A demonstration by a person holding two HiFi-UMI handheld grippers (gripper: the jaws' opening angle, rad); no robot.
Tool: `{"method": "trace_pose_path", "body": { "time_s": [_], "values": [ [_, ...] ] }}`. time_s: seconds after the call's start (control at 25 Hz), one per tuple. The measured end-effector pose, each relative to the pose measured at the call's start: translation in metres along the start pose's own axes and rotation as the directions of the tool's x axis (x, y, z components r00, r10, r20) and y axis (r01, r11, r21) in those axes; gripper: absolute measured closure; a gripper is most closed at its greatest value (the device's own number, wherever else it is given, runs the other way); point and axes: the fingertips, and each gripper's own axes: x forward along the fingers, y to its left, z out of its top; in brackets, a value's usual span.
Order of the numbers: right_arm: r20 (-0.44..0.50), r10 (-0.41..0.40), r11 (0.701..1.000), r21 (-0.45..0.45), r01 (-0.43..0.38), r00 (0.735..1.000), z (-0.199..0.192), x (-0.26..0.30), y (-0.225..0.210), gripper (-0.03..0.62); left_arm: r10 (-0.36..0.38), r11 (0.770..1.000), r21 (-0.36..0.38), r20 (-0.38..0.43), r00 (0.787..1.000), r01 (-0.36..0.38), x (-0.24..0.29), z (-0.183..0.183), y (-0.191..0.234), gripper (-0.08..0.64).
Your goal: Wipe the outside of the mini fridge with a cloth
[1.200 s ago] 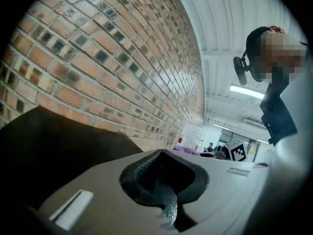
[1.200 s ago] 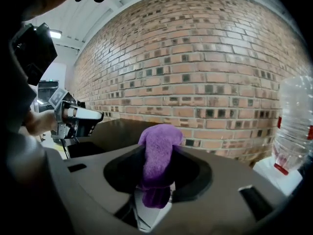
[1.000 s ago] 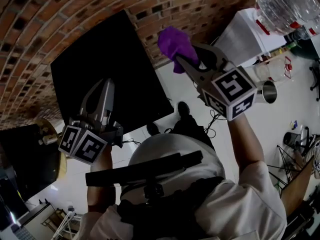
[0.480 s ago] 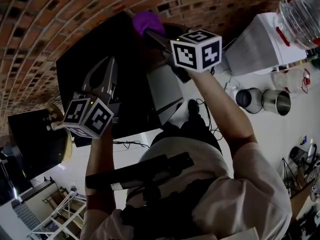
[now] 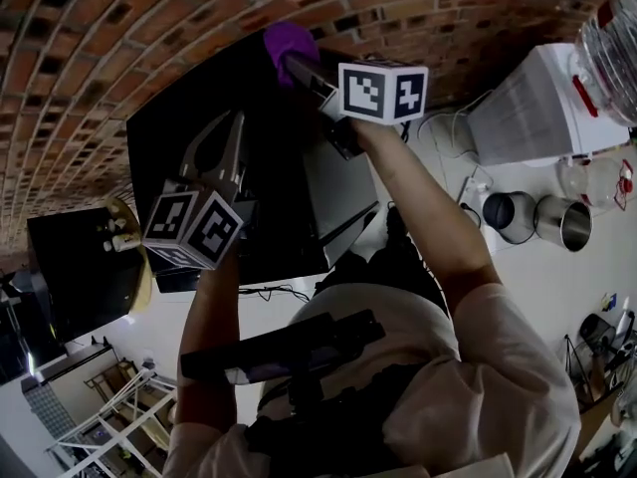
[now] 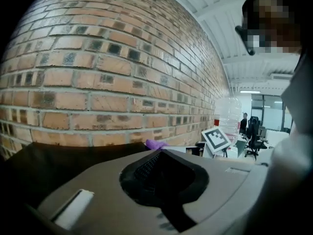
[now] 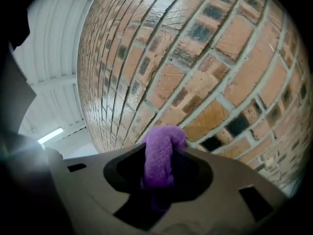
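Your right gripper [image 7: 159, 168] has its jaws clamped on the purple cloth [image 7: 160, 151], the wad poking out past the tips; it sits at the far edge of the black mini fridge [image 5: 189, 137], close to the brick wall [image 5: 90, 58]; whether the cloth touches the fridge top cannot be told. Your left gripper [image 5: 235, 119] is over the fridge's dark top, jaws pressed together with nothing between them. The fridge stands against the wall on a pale floor [image 5: 557, 297]; to the right are a white water dispenser [image 5: 537, 103] and two steel cups [image 5: 512, 213].
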Motion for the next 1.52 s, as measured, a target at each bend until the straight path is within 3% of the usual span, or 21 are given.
{"method": "trace_pose_path", "body": {
  "time_s": [0.44, 0.84, 1.52],
  "values": [
    [-0.030, 0.045, 0.999, 0.024, -0.044, 0.999, -0.027, 0.015, -0.023, 0.457, 0.040, 0.999, -0.002, 0.092, 0.995, -0.040, -0.006, 0.013, 0.007, 0.555],
    [-0.097, -0.005, 0.996, 0.084, 0.013, 0.995, -0.069, 0.016, -0.066, 0.457, 0.050, 0.998, -0.027, 0.024, 0.998, -0.049, 0.002, 0.005, 0.011, 0.555],
    [-0.249, -0.105, 0.968, 0.198, 0.157, 0.963, -0.153, 0.018, -0.154, 0.457, 0.050, 0.998, -0.026, 0.024, 0.998, -0.050, 0.002, 0.005, 0.010, 0.555]
  ]
}}
